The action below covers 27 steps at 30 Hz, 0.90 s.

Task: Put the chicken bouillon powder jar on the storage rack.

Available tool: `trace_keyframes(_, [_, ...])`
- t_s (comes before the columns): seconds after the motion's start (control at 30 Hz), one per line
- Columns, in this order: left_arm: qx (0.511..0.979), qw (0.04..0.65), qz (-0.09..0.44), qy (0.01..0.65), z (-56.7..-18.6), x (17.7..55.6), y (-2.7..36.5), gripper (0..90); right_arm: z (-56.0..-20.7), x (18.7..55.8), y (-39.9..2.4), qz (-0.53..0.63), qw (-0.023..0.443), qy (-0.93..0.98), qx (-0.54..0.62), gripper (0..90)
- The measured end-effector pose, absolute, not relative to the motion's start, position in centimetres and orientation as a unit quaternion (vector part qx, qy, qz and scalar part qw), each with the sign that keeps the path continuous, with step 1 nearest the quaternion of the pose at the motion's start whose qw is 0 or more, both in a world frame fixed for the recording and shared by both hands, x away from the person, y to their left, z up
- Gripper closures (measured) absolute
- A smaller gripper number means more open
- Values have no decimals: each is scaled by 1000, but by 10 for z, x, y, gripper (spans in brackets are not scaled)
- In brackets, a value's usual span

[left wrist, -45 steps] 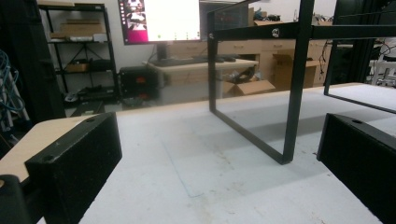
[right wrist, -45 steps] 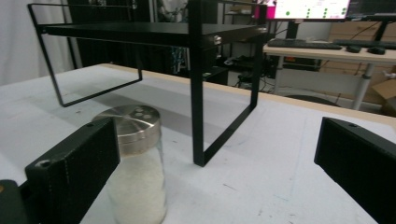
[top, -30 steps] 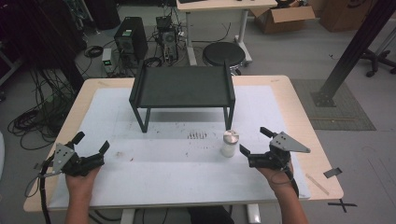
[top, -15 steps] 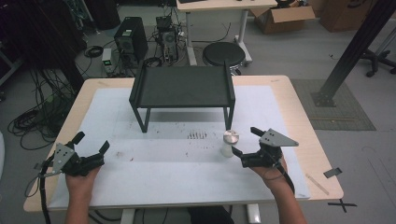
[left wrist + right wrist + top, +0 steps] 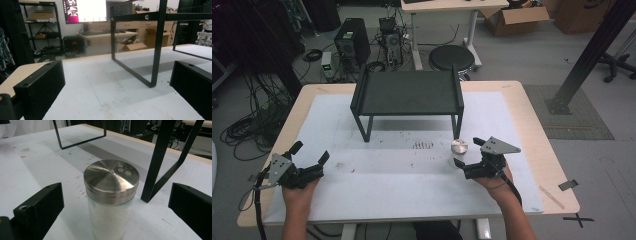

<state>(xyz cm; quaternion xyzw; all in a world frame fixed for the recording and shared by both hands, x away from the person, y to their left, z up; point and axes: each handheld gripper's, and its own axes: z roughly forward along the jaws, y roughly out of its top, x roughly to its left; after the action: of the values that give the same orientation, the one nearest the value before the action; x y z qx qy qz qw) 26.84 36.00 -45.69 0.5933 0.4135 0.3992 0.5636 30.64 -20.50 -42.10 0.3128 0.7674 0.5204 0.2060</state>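
- The left gripper [image 5: 309,153], black with a grey three-cornered plate on top, rests low over the near left part of the white mat [image 5: 402,185] that covers the light wooden table [image 5: 532,125]; its jaws stand wide apart with nothing between them.
- In the left gripper view, bare white mat lies between those jaws, and a leg of the black metal rack [image 5: 156,45] stands ahead, well apart from them.
- That black metal rack [image 5: 408,93], a flat shelf on thin legs, stands at the middle of the table's far half.
- A row of small dark marks [image 5: 423,145] sits on the mat just in front of the rack.
- The clear glass shaker with a round brushed-steel lid [image 5: 459,146], filled with white grains, stands upright on the mat near the rack's front right leg.
- The right gripper [image 5: 467,152] is at the shaker, jaws spread wide; in the right gripper view the shaker [image 5: 111,200] stands between them, touching neither.
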Motion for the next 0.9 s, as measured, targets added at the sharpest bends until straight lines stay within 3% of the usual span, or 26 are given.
trace_keyframes(0.9, [594, 564, 397, 414, -457, 269, 360, 4, -434, 319, -192, 496, 195, 782, 324, 32])
